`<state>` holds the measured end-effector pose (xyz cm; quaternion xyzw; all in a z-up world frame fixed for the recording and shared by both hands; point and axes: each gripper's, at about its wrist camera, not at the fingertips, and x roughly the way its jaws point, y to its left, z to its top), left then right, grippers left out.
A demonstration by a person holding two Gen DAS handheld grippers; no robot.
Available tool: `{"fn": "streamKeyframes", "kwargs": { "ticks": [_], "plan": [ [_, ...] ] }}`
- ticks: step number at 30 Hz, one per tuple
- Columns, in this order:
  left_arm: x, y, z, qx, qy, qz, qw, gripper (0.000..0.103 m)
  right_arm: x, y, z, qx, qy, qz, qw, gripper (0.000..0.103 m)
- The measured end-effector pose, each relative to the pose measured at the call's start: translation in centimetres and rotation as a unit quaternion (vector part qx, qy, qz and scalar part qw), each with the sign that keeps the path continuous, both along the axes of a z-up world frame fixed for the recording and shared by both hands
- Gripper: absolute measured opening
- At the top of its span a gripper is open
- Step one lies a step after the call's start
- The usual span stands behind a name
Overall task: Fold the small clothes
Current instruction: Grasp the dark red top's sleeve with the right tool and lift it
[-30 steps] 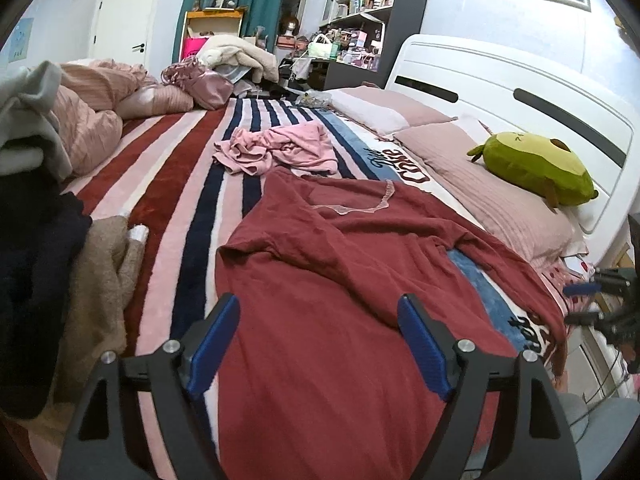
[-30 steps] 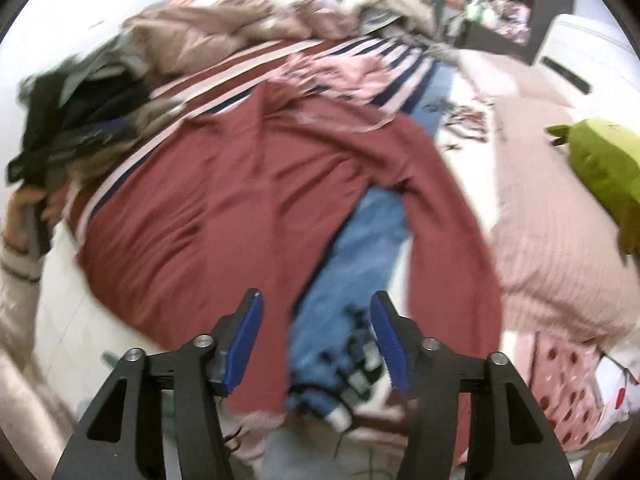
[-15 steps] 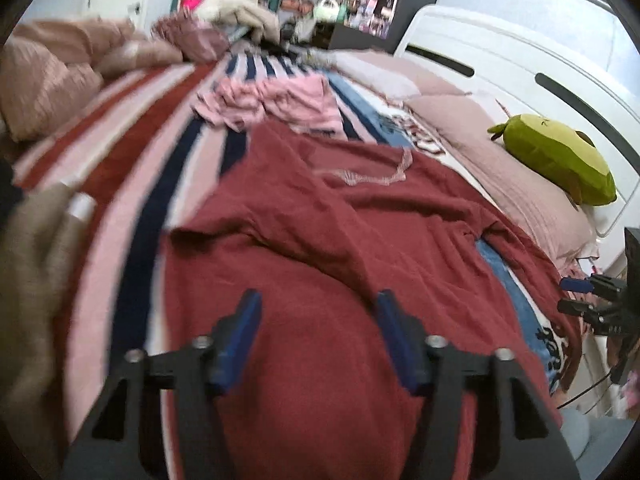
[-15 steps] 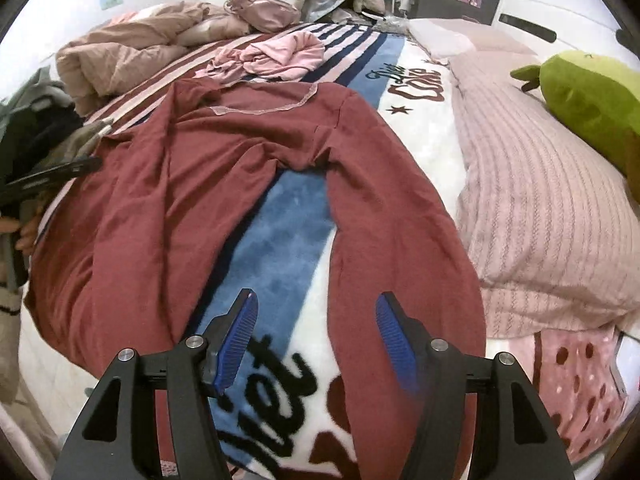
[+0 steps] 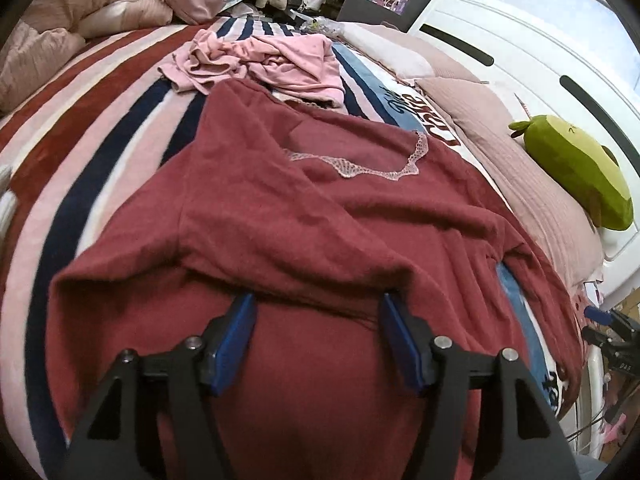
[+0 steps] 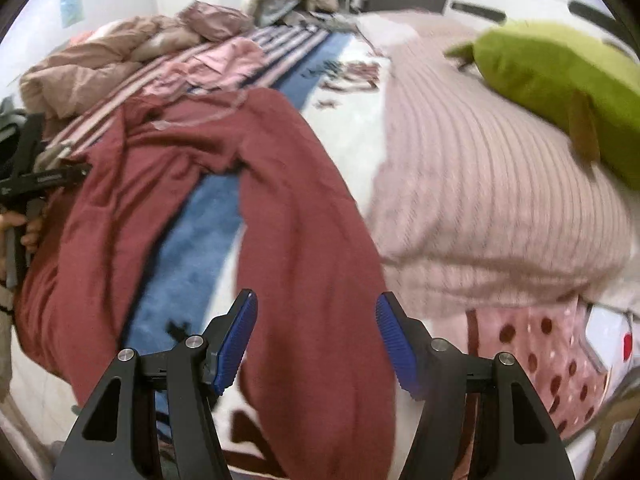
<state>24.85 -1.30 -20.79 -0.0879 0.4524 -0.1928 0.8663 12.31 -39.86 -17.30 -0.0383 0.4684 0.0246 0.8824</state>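
- So there's one dark red long-sleeved top (image 5: 320, 216) spread over the bed, lace-trimmed neckline at the far end from both tongs. That's the thing to fold.
- Left gripper (image 5: 318, 340) sits low over the body of the top, a folded ridge of red cloth running right across in front of its tips. Its jaws are opening, and the blue pads (image 5: 236, 336) aren't pinching anything; the fabric just lies under and between them.
- Right gripper (image 6: 316, 340) is parted too, nothing clamped. One sleeve of the top runs straight down between its jaws, pads clear of it on both sides.
- Under everything: one striped fleece blanket (image 5: 92, 128) in red, pink, navy and white, with a blue band and lettering showing to the right of the left gripper.
- Stuff around: one crumpled pink garment (image 5: 264, 64) just beyond the neckline, touching the top's far edge.
- One green avocado plush (image 5: 576, 172) far right of the left gripper, lying on a ribbed pink pillow (image 6: 480, 184). That pillow is just right of the sleeve by the right gripper.
- Bunched pinkish-brown bedding (image 5: 52, 24) far left, a white headboard (image 5: 532, 52) behind the plush.
- Right view is blurry, but the other tool and a person's fingers (image 6: 30, 232) show at its left edge.
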Motion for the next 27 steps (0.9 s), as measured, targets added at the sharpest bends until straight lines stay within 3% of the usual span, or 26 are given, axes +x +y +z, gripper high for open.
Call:
{"fn": "streamKeyframes", "kwargs": {
  "ticks": [5, 9, 12, 17, 24, 25, 27],
  "plan": [
    [0.7, -0.6, 0.1, -0.028, 0.000, -0.012, 0.9995, 0.040, 0.7, -0.7, -2.6, 0.004, 0.035, -0.010, 0.999, 0.058],
    [0.7, -0.7, 0.2, -0.035, -0.005, -0.021, 0.9992, 0.005, 1.0, -0.5, -3.1, -0.001, 0.032, -0.007, 0.999, 0.060],
    [0.0, -0.4, 0.8, -0.035, -0.020, -0.016, 0.9991, 0.004, 1.0, -0.3, -3.0, -0.010, 0.030, -0.004, 0.999, 0.058],
    [-2.6, 0.8, 3.0, 0.003, -0.057, -0.002, 0.9984, 0.004, 0.9, -1.0, -2.4, -0.009, 0.024, -0.011, 1.000, 0.056],
    [-4.3, 2.2, 3.3, 0.056, -0.059, 0.010, 0.9967, 0.005, 0.7, -2.2, -3.0, -0.001, 0.040, -0.023, 0.999, 0.057],
    [-4.4, 2.4, 3.1, 0.057, -0.056, 0.011, 0.9967, 0.006, 0.6, -2.1, -3.1, 0.003, 0.040, -0.020, 0.999, 0.056],
    [-4.8, 2.7, 3.0, 0.056, -0.054, 0.011, 0.9969, 0.013, 0.4, -1.7, -3.0, -0.002, 0.035, -0.013, 0.999, 0.043]
  ]
}}
